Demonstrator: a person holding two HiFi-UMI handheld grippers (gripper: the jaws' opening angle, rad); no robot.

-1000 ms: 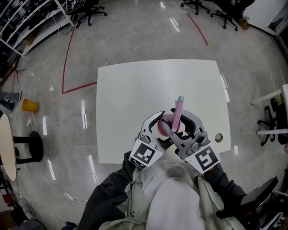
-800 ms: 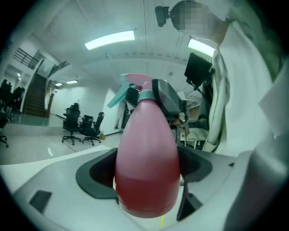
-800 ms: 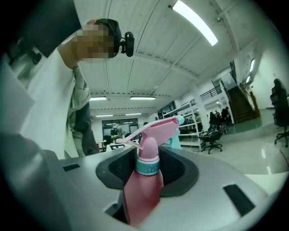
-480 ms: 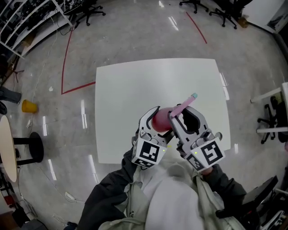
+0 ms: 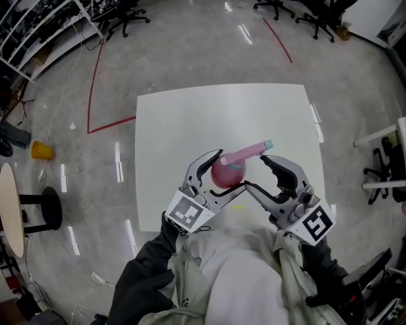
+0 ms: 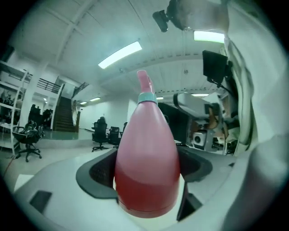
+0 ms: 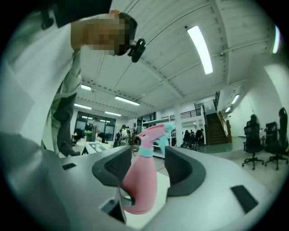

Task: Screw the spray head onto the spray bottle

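Note:
A pink spray bottle (image 5: 222,175) is held above the white table (image 5: 190,120), near its front edge. My left gripper (image 5: 228,170) is shut on its belly. The pink spray head (image 5: 244,151), with a teal collar and teal tip, sits on the neck and points right. In the left gripper view the bottle (image 6: 146,167) fills the gap between the jaws of the left gripper (image 6: 146,173), the spray head (image 6: 144,85) on top. My right gripper (image 5: 255,172) stands just right of the bottle, its jaws opening and off it. In the right gripper view the bottle (image 7: 140,180) stands ahead in the gap of the right gripper (image 7: 146,173).
The table stands on a glossy grey floor with red tape lines (image 5: 95,76). Office chairs (image 5: 127,16) stand at the back, a yellow object (image 5: 41,150) and a round stool (image 5: 44,206) at the left. My sleeves and torso fill the bottom of the head view.
The right gripper has let go of the spray head and drawn back to the right. The nozzle has swung from pointing away to pointing right. The left gripper still holds the bottle.

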